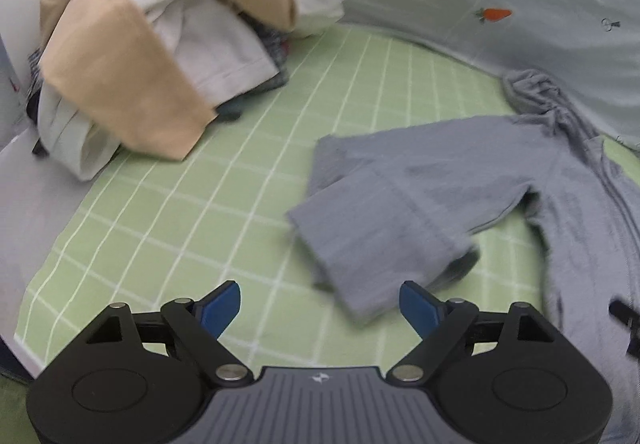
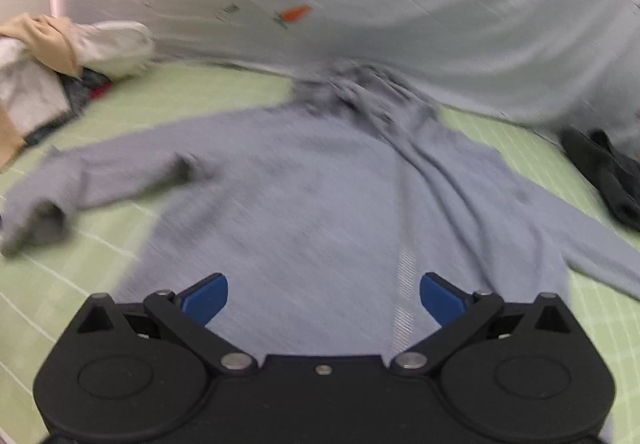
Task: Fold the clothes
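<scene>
Grey top (image 2: 304,204) spread flat, one sleeve (image 1: 384,212) folded in; pile (image 1: 132,56) untouched. Left gripper (image 1: 320,308) and right gripper (image 2: 324,300) jaws spread, empty.

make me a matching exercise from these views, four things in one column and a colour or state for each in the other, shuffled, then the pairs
Things:
1. sweater
2. bed sheet
3. pile of clothes
4. left gripper

Colours or states:
A. green with a white grid
B. open, nothing between the pads
C. grey-blue, spread flat with one sleeve folded over
D. beige and white, heaped up

Pairs: 1-C, 2-A, 3-D, 4-B
</scene>
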Demonstrator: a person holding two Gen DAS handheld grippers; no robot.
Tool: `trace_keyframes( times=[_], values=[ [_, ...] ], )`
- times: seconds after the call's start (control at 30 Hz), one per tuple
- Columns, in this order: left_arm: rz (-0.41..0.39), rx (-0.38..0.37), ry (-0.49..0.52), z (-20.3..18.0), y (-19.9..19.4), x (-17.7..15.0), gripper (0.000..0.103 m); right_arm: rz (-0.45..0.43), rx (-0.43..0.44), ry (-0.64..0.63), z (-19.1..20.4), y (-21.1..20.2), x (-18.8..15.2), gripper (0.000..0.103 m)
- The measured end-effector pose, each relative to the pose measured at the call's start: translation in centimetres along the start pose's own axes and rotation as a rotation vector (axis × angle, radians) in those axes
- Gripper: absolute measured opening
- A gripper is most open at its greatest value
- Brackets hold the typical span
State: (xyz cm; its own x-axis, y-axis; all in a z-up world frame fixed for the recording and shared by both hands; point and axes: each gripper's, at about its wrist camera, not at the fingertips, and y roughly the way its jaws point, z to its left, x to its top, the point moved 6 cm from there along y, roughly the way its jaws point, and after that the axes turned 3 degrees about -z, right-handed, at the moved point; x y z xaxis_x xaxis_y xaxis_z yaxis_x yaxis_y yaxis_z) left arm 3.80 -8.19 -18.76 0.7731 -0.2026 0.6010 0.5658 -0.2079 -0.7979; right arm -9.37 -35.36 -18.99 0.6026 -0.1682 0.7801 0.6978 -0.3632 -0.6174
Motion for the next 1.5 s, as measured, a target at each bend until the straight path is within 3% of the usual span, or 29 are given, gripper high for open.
trace_keyframes(
  times=[0.23, 0.5, 0.6, 0.67, 0.73, 0.77, 0.83, 0.9, 1.17, 1.5],
  values=[
    [0.006, 0.001, 0.055, 2.4, 0.2, 0.3, 0.087, 0.004, 0.174, -0.07, 8.1, 2.2, 2.3, 0.103],
    [0.023, -0.02, 0.09, 3.7, 0.5, -0.1, 0.087, 0.034, 0.253, -0.142, 14.6, 3.7, 2.5, 0.1],
    [0.028, -0.022, 0.098, 4.0, 0.5, -0.3, 0.088, 0.036, 0.262, -0.16, 15.7, 4.0, 3.0, 0.087],
    [0.028, -0.014, 0.106, 4.3, 0.6, -0.3, 0.088, 0.045, 0.271, -0.164, 16.2, 4.4, 3.3, 0.068],
    [0.026, -0.005, 0.112, 4.5, 0.6, -0.3, 0.088, 0.053, 0.285, -0.162, 16.5, 4.8, 3.6, 0.042],
    [0.025, -0.002, 0.108, 4.6, 0.6, -0.3, 0.088, 0.056, 0.296, -0.158, 16.6, 4.9, 3.8, 0.038],
    [0.023, 0.001, 0.099, 4.7, 0.6, -0.2, 0.088, 0.057, 0.333, -0.141, 16.7, 4.8, 4.1, 0.017],
    [0.021, 0.008, 0.088, 4.7, 0.5, -0.1, 0.088, 0.047, 0.361, -0.122, 16.5, 4.5, 4.3, 0.008],
    [0.008, 0.007, 0.085, 2.5, 0.2, 0.3, 0.088, -0.007, 0.37, -0.012, 13.1, 3.5, 7.2, 0.005],
    [-0.014, -0.031, 0.095, -4.3, -0.4, 1.3, 0.088, -0.109, 0.312, 0.122, 4.4, 1.3, 10.2, 0.003]
  ],
)
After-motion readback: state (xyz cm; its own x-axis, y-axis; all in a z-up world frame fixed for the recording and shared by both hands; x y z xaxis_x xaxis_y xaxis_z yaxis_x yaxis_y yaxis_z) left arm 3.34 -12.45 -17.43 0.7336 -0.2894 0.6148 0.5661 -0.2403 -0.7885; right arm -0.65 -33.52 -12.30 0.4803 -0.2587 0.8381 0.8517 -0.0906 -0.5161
